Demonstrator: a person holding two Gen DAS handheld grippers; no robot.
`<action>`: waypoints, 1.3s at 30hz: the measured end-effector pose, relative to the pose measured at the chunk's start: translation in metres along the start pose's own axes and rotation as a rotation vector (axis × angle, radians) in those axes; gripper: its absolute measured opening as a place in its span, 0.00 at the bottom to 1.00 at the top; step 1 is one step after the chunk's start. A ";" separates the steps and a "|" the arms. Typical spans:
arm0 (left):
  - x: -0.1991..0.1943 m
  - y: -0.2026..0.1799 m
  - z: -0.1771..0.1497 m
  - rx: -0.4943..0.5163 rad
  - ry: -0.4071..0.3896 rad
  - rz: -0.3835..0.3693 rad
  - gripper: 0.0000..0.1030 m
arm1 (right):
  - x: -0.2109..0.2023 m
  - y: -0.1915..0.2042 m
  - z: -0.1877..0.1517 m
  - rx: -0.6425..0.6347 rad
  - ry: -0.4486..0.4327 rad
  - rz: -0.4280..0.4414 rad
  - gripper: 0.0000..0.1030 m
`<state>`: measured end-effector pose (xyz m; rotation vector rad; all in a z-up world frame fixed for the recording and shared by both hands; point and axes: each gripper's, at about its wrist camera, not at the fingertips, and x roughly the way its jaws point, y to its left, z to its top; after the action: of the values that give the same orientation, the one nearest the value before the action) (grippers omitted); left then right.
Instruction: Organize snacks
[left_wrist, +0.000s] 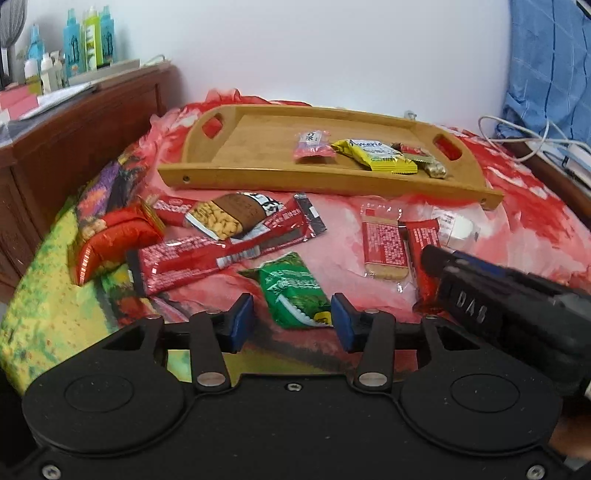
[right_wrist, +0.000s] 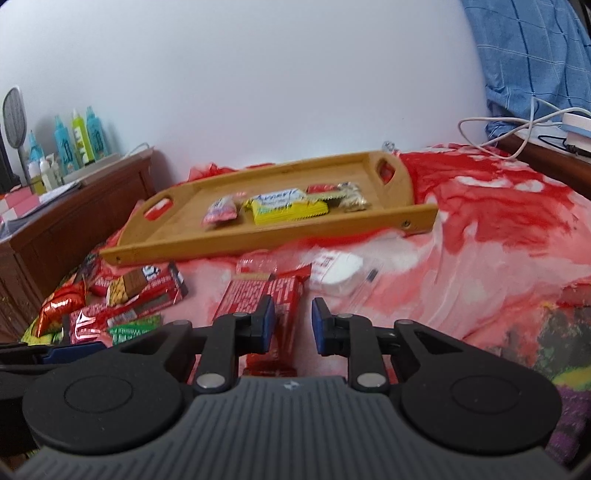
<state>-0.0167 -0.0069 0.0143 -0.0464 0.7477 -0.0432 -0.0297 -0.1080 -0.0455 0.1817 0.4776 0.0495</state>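
**Clerk:** Item one, the shallow bamboo tray with cut-out handles?

**Keeper:** It rests on the red-and-pink flowered bedspread, toward the wall. It is the collecting place, judging by what is filed along its right end: one small pink sachet, one yellow crimped packet, and smaller pieces beyond.

**Clerk:** Item two, unsorted stock?

**Keeper:** Loose on the bedspread in front of the tray: a peanut bar in a brown-banded wrapper, a long red foil wrapper and a clear-wrapped biscuit with a red label. All wait their turn.

**Clerk:** Left gripper?

**Keeper:** Jaws are partly apart and astride the near end of the green foil snack packet, with the pads clear of it. Nothing is held. The packet lies flat, so I judge it the next pick.

**Clerk:** Right gripper?

**Keeper:** Jaws are narrowly apart, low over the red bar wrapper, which runs under the left pad. Bedspread shows between the wrapper and the other pad (so no pinch, as far as I can see).
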 end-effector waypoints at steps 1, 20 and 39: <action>0.002 0.000 0.000 -0.007 0.000 -0.004 0.42 | 0.000 0.002 0.000 -0.008 0.002 0.003 0.29; -0.021 0.011 0.012 -0.047 -0.094 -0.017 0.25 | -0.005 0.008 0.000 -0.024 -0.014 0.068 0.29; -0.033 0.023 0.058 -0.068 -0.201 -0.072 0.24 | -0.014 -0.027 0.032 0.093 -0.114 0.039 0.17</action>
<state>-0.0006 0.0198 0.0776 -0.1405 0.5459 -0.0805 -0.0277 -0.1411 -0.0164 0.2836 0.3625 0.0546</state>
